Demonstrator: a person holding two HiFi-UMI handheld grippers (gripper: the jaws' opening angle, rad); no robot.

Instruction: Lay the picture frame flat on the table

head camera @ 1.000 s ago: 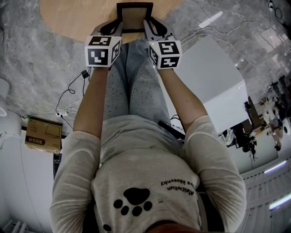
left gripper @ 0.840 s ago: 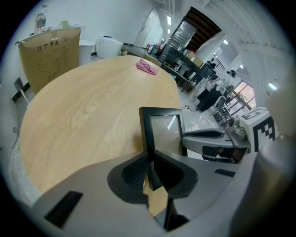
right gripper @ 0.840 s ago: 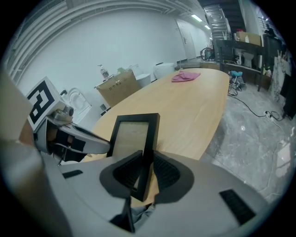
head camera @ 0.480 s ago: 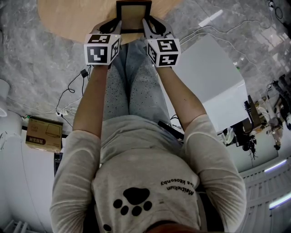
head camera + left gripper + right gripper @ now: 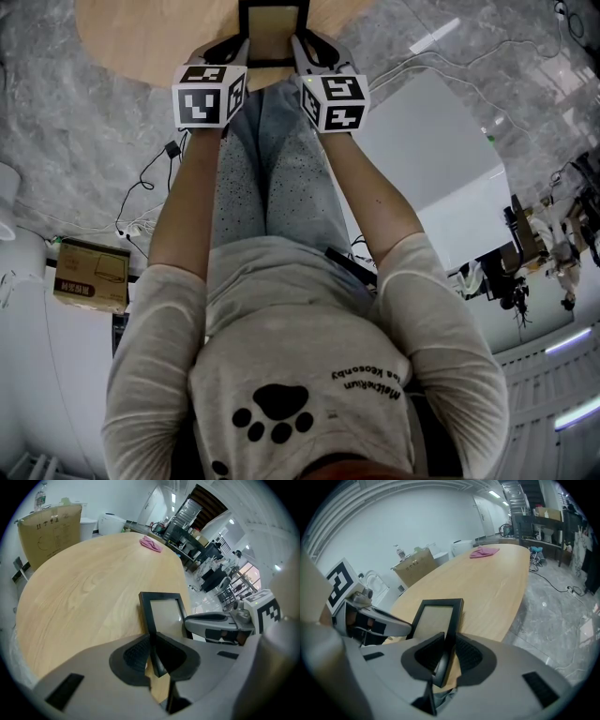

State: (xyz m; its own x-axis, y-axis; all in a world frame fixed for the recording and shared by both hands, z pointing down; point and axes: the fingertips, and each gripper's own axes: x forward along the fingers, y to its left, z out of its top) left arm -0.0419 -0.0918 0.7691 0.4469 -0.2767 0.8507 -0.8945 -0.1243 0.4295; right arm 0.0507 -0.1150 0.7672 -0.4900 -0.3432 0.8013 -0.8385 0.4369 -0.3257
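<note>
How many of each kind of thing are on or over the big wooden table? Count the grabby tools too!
picture frame: 1
pink cloth: 1
tools, the left tool and the right tool, each gripping a side of the frame: 2
Total: 4
</note>
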